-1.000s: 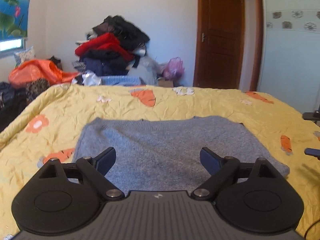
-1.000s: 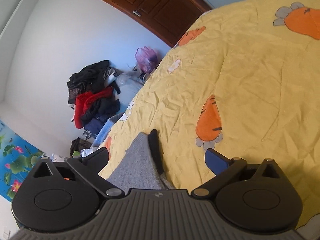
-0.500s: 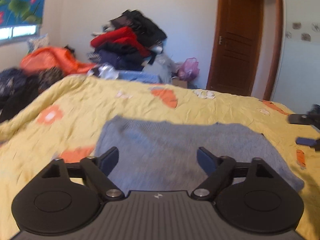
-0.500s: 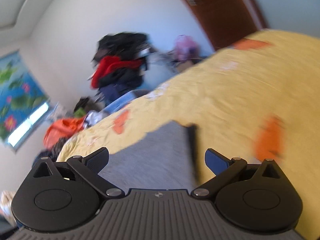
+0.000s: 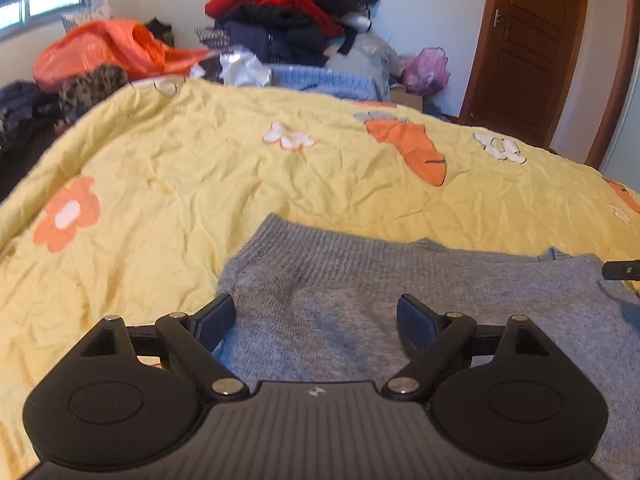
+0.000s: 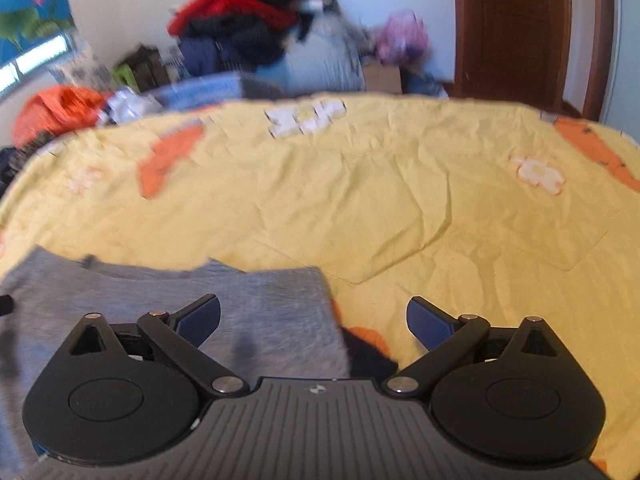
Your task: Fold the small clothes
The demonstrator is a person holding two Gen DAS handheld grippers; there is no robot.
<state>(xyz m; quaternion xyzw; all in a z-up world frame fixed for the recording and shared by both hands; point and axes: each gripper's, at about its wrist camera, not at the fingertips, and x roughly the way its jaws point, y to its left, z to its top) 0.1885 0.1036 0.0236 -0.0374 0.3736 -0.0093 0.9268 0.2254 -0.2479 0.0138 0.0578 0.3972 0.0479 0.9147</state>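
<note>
Left wrist view: the left gripper (image 5: 316, 320) hung over the left part of a grey knitted garment (image 5: 400, 288) lying flat on the yellow bedspread (image 5: 200, 184); its jaws had just been opening and stood spread, nothing pinched.

Right wrist view: the right gripper (image 6: 314, 318) straddled the garment's right edge, jaws closing slightly yet spread and empty.

Judgement: approach for a fold; each gripper next needs an edge to pinch.

2 low wrist views across bed (image 5: 168, 184)
</note>
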